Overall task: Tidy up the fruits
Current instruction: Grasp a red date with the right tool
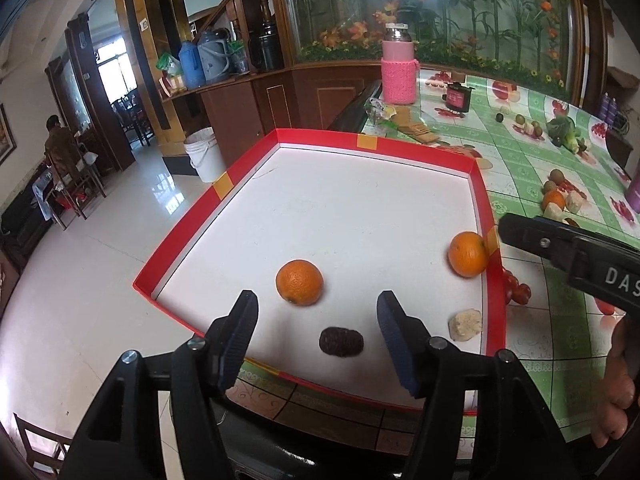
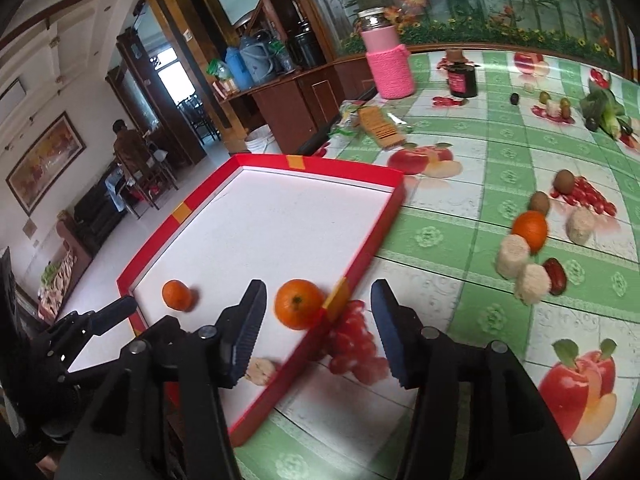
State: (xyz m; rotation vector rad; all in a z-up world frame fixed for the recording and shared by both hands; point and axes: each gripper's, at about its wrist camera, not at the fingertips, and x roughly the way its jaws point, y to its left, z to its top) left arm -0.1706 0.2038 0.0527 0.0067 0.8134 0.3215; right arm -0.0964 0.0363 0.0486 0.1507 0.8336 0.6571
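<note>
While both claws empty, jaws apart: left claw (image 1: 316, 336) over dark date (image 1: 341, 342), small, soft, light; pinch across short axis. Orange (image 1: 299, 282) at 12 o'clock: firm, rolls. Right claw (image 2: 318, 332) over tray rim (image 2: 340, 300).

Bright room, bent round pictures.
Daylight shines off the floor (image 1: 132, 208); edges go dark; right view looks blurry.

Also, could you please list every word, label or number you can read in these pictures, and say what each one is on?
"DAS": white letters on the right tool, cut off by the picture's edge.
Dark jar with a pink label: print too small to read.
Nothing else is readable; the red tray and pink-sleeved bottle show no text.
</note>
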